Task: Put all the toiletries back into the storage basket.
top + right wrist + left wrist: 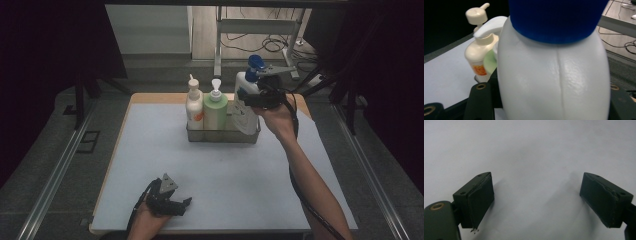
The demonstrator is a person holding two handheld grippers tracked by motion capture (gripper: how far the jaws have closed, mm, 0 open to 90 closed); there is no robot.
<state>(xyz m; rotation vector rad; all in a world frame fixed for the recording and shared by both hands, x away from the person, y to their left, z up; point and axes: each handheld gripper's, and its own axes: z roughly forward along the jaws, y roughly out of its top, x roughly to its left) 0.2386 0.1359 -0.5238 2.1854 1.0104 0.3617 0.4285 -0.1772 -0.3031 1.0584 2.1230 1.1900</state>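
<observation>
The table (pixel 150 165) bears a wire basket (pixel 222 135) beneath the right gripper (pixel 250 99), which pinches a white bottle with a blue pump (pixel 554 75), tilted at the basket's right end. I judge it mid-transfer there; next needs steady, upright guiding. Beside it: green bottle (pixel 215 111), cream bottle (pixel 194 107). The left gripper (pixel 536 200) rests spread, holding nothing.

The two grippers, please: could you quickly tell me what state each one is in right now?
Left gripper: open, nothing between its jaws, low over the table.
Right gripper: shut on the white bottle with the blue cap.
</observation>
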